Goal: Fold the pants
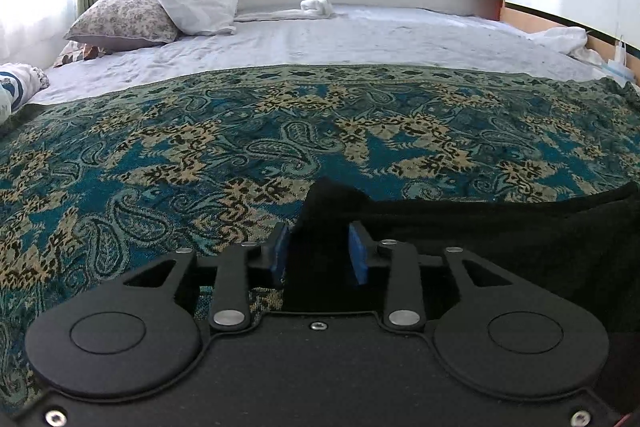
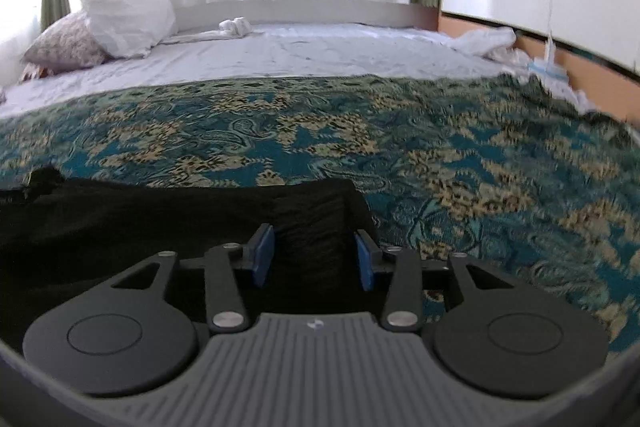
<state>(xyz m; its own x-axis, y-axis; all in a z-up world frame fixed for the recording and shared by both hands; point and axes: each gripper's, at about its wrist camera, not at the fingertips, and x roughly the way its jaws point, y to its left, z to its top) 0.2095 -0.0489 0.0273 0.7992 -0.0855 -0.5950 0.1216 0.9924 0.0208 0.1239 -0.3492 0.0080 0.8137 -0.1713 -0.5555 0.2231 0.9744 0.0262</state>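
The black pants (image 1: 500, 227) lie across the near part of the teal paisley bedspread (image 1: 240, 147). In the left wrist view my left gripper (image 1: 319, 253) has its blue pads on either side of a raised black corner of the pants, shut on it. In the right wrist view the pants (image 2: 140, 223) stretch to the left, and my right gripper (image 2: 315, 255) holds their right end between its blue pads, over the bedspread (image 2: 440, 155). The cloth between the two grippers sags slightly.
Beyond the bedspread is a white sheet (image 1: 360, 39) with two pillows (image 1: 192, 3) at the far left and a small rolled white towel (image 1: 318, 7) by the headboard. Crumpled white cloth (image 1: 568, 41) lies at the right edge by a wooden bed frame. Curtains hang behind.
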